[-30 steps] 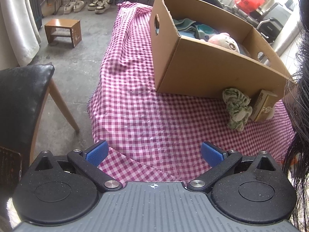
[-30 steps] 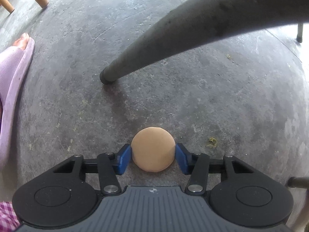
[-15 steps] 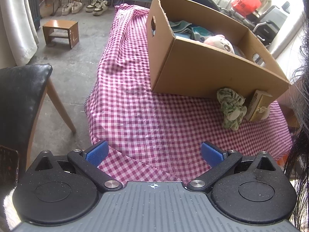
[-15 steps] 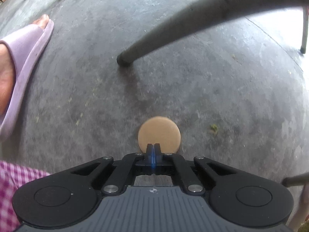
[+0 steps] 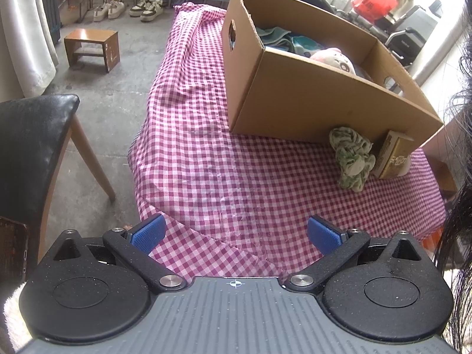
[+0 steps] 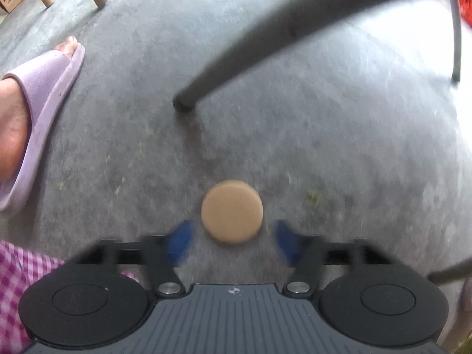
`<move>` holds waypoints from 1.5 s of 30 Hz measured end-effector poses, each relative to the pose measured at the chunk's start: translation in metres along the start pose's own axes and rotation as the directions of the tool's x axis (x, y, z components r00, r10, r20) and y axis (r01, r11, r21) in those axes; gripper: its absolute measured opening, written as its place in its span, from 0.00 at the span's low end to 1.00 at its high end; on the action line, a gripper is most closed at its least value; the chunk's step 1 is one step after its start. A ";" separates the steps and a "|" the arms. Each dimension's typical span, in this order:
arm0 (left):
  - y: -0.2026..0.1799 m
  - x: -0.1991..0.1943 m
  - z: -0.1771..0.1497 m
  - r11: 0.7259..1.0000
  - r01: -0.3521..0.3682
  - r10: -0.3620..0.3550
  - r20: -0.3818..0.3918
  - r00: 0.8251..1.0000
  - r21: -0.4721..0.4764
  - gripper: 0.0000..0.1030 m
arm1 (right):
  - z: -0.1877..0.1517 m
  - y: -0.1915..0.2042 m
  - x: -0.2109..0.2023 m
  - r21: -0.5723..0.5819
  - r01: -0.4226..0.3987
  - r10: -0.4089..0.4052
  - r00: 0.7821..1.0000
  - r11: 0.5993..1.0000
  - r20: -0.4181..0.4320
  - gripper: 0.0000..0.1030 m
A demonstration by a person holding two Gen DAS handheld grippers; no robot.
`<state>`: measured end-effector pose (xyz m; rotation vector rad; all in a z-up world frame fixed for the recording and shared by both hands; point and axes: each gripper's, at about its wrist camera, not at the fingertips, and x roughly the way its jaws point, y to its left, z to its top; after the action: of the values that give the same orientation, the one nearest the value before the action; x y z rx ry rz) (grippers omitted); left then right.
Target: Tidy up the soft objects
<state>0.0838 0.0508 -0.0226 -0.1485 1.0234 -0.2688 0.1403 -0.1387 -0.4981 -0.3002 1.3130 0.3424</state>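
A round tan sponge puff [image 6: 232, 211] lies on the grey concrete floor. My right gripper [image 6: 233, 244] hangs just above it, pointing steeply down. Its jaws are opening, blurred by motion, and the blue pads [image 6: 180, 243] stand apart from the puff on either side of its near edge. My left gripper [image 5: 236, 233] is open and empty over the pink checked tablecloth [image 5: 206, 162]. On the table a cardboard box [image 5: 324, 103] holds a pink plush [image 5: 333, 59] and folded fabrics. A crumpled green-and-white cloth [image 5: 351, 159] leans against the box front.
A grey chair leg [image 6: 236, 56] slants down to the floor just beyond the puff. A person's foot in a lilac slipper [image 6: 41, 94] is at the left. A small tan book-like box [image 5: 395, 156] stands beside the green cloth. A black chair [image 5: 26, 153] sits left of the table.
The right jaws first flanked the puff, snapped shut without it, and now spread again. The right gripper has risen, so the puff looks farther off. The left gripper has barely moved.
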 end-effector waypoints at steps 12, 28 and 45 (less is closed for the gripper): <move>0.002 0.010 0.006 1.000 -0.018 0.018 -0.024 1.000 -0.012 1.00 | 0.020 -0.004 0.036 0.045 -0.003 0.008 0.996 0.999 -0.092 0.67; 0.002 0.005 0.004 1.000 -0.004 0.004 -0.007 1.000 -0.017 1.00 | 0.017 0.017 0.018 -0.027 0.030 -0.033 0.993 0.999 -0.111 0.00; 0.004 0.009 0.003 1.000 -0.009 0.009 -0.022 1.000 -0.019 1.00 | 0.030 -0.022 0.006 0.128 0.030 -0.019 0.996 0.991 -0.088 0.69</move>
<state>0.0908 0.0518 -0.0292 -0.1587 1.0482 -0.2528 0.1777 -0.1462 -0.4964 -0.2238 1.4089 0.2245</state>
